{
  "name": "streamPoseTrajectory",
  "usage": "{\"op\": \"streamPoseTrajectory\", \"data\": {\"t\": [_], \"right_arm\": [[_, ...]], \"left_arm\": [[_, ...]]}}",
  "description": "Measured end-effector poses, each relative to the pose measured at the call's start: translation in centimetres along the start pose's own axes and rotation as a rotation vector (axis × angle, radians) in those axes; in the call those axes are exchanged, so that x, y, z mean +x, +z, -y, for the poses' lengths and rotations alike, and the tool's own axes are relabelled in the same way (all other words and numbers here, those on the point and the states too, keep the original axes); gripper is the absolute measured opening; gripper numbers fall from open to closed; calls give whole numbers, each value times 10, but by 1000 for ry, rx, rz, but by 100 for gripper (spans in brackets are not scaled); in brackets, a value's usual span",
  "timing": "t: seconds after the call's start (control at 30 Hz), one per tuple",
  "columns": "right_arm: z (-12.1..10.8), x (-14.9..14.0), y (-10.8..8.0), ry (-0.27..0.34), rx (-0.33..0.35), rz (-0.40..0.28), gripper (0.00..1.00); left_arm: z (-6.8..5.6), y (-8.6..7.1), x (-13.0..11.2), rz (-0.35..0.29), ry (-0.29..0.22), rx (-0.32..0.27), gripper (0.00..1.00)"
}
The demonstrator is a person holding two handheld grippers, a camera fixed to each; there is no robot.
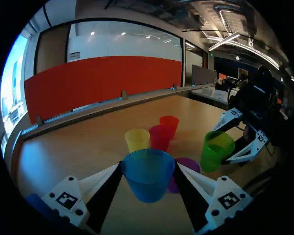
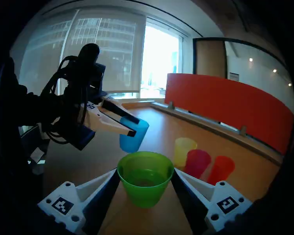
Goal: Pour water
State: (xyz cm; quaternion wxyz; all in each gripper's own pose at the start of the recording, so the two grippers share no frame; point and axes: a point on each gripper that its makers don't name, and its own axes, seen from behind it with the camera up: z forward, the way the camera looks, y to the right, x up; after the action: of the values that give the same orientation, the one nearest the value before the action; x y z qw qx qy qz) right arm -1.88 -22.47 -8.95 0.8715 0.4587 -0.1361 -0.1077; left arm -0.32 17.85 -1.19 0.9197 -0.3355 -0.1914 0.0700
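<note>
Between my left fingers sits the blue cup (image 1: 148, 178); the left gripper (image 1: 148, 166) is clamped on it, one finger against each side of its wall just under the rim. My right gripper (image 2: 146, 172) is closed the same way around the green cup (image 2: 145, 188), and a little liquid seems to lie at its bottom. I cannot tell whether the blue one holds any.

Just past my left fingertips stand a yellow cup (image 1: 137, 140), a pink cup (image 1: 160, 137) and an orange cup (image 1: 169, 122) on the wooden table (image 1: 88, 145), with a purple cup (image 1: 188, 164) low beside my right-hand finger.

These look like thin plastic tumblers: light, smooth and tapered, so I judge they would slip downward if held loosely and buckle if squeezed hard. Taking hold high on the wall, where the rim stiffens it, seems best, and I would tilt slowly.
</note>
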Motion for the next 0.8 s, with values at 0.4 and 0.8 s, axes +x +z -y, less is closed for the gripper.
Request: {"op": "streamPoseTrajectory", "data": {"t": [0.4, 0.8], "right_arm": [[-3, -26, -3, 6, 19, 73, 91], [-7, -43, -2, 19, 22, 104, 91]], "left_arm": [[-2, 13, -26, 46, -8, -3, 88], [0, 27, -46, 93, 4, 6, 88]]}}
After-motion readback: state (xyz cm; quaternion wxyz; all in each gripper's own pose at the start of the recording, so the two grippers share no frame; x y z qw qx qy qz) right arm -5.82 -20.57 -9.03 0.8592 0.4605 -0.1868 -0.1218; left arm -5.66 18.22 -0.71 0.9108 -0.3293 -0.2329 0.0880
